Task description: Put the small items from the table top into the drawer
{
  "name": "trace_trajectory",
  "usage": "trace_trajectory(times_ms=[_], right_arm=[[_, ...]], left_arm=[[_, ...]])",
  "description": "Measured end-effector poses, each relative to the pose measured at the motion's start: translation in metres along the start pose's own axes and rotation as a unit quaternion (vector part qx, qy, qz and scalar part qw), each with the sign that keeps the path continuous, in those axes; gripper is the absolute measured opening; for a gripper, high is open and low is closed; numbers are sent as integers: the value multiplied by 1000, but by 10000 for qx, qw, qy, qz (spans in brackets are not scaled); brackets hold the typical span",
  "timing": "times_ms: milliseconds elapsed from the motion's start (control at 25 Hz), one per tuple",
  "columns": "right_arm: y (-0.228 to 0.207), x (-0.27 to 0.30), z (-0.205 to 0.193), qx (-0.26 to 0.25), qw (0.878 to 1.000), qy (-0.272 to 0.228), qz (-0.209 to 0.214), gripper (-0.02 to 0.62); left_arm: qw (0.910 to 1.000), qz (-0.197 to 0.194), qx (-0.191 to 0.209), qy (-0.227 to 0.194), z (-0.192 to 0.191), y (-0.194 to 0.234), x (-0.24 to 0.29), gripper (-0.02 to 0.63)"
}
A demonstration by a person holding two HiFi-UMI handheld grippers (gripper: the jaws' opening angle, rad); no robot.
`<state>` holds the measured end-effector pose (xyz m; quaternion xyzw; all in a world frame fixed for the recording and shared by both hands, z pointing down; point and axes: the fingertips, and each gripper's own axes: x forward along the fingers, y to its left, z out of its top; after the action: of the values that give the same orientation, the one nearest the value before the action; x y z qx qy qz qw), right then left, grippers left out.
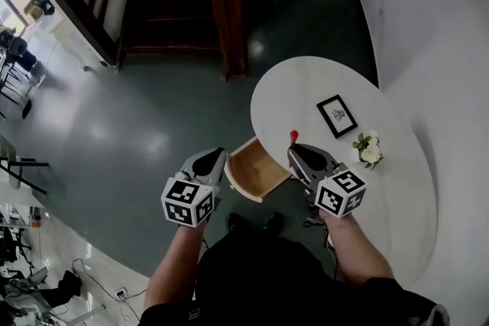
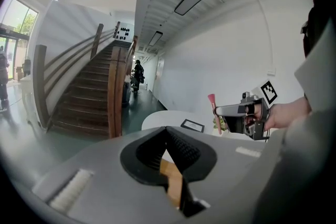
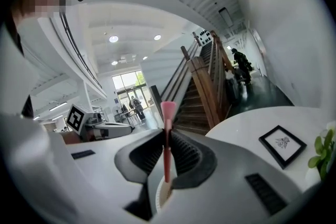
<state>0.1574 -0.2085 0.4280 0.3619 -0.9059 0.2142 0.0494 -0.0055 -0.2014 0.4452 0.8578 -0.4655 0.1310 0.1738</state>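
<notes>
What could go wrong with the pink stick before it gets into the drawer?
The pink stick is thin and only pinched in the right gripper, so it might twist or slip out. The open drawer is a narrow target with floor all around it, so letting go too early could send the stick to the floor instead.

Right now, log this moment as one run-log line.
left gripper: shut, empty | right gripper: shut on pink stick | drawer: open | picture frame, flowers: on table
</notes>
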Motion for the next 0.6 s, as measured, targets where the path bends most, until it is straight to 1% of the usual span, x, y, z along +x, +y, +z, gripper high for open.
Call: trace_trajectory(times_ms=[80,160,240,480,600], right_arm=[[2,9,-2,-29,10000,58,31,54],[6,17,-4,-51,9999,105,28,53],[13,25,-7,-78,9998,171,-19,53],[35,59,-7,-175,9988,381,-262,54],[50,77,-15,-211,9983,463,-275,54]], left_arm=[[10000,34,38,-2,-2,7,1,11],[9998,47,176,20,-5,14,1,11],[9997,-10,255,21,-8,22,-1,11],[9995,-254,121,-138,-2,61,-10,11],[9992,-379,64,-125,-11,75,-13,11]])
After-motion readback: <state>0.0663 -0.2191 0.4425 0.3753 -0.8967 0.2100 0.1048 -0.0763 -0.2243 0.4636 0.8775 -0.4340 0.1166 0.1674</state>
